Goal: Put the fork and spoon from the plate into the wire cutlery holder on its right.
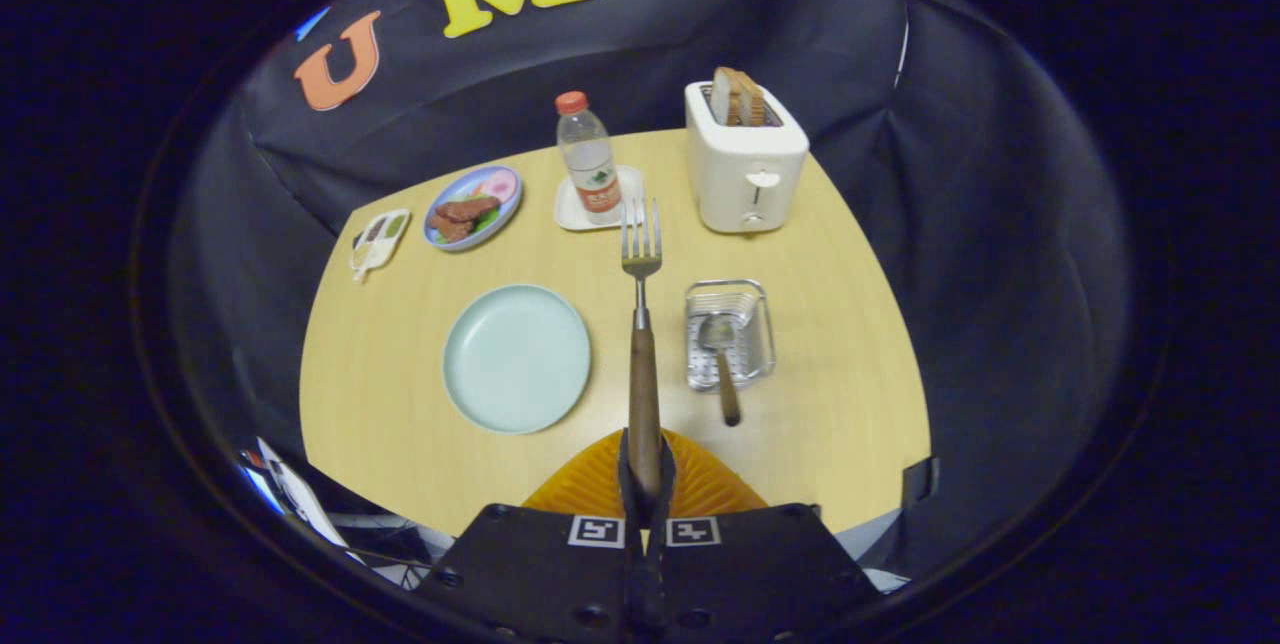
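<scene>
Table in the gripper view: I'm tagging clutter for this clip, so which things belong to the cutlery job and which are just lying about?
Job: fork, held upright with the fingers shut on its wooden handle; spoon, already in the wire cutlery holder; pale plate, now bare.

Lying about: toaster with bread, water bottle on a small tray, food plate, small sauce dish.

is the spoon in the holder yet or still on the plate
In. The spoon lies in the wire cutlery holder, handle poking over its near rim; the plate is bare. The gripper grips the fork.
</scene>
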Available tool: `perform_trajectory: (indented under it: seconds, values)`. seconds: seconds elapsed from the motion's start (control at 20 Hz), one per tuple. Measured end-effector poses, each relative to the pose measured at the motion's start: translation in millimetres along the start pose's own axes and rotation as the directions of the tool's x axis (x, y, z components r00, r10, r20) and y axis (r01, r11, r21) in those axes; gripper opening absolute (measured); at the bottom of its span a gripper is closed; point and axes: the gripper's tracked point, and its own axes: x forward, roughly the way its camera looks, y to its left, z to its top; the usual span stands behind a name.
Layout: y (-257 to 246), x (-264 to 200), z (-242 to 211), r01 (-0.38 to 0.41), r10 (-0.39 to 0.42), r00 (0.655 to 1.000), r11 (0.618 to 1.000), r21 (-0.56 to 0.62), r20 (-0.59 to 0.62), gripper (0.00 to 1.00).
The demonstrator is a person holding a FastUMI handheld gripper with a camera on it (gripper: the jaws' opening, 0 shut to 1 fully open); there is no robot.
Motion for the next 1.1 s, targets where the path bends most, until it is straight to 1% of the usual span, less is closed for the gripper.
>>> perform_trajectory:
  seconds: [0.15,0.25,0.4,0.5,0.6,0.7,0.85,0.9,0.95,1.0,1.1]
  values:
    - [-39.3,4.7,-7.3,0.021,-0.020,0.997,1.000,0.003,-0.069,0.00]
    - [-52.0,13.2,-8.3,0.021,-0.022,0.995,1.000,-0.010,-0.098,0.00]
    - [-54.9,23.1,-19.3,-0.027,0.023,0.983,0.999,-0.022,-0.185,0.01]
    - [-54.7,31.8,-22.5,-0.041,0.034,0.975,0.999,-0.025,-0.222,0.01]
    - [-55.7,36.0,-20.7,-0.049,0.045,0.971,0.999,-0.012,-0.234,0.00]
    - [-57.9,38.4,-18.1,-0.050,0.050,0.971,0.999,0.005,-0.235,0.04]
    - [-59.3,40.8,-16.4,-0.050,0.053,0.970,0.999,0.016,-0.236,0.04]
    - [-59.2,42.4,-15.6,-0.051,0.055,0.970,0.998,0.022,-0.235,0.09]
    - [-59.6,42.9,-14.9,-0.051,0.057,0.970,0.998,0.029,-0.236,0.09]
    - [-59.1,43.8,-14.2,-0.054,0.061,0.971,0.998,0.036,-0.233,0.12]
    - [-56.5,43.8,-10.2,-0.063,0.073,0.972,0.997,0.054,-0.223,0.12]
